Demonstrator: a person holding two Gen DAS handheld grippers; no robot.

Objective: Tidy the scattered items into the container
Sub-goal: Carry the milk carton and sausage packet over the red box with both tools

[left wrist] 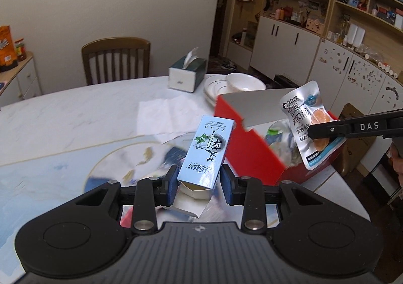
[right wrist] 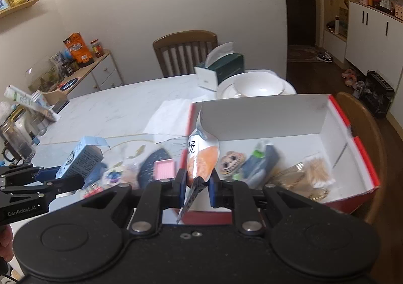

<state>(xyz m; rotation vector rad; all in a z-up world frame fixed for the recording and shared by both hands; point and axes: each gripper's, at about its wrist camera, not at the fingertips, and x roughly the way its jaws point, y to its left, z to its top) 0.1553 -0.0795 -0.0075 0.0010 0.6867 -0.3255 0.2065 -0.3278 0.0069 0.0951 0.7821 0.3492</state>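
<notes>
Marble table [right wrist: 105, 112] below, red box [right wrist: 365, 158] at its right edge with snacks inside. Left gripper [left wrist: 199, 183] clamped on pale blue carton [left wrist: 206, 150] — lifted beside the box. Right gripper [right wrist: 197, 183] pinching silver sausage pouch [right wrist: 201, 158] — above the box's near-left corner.
</notes>
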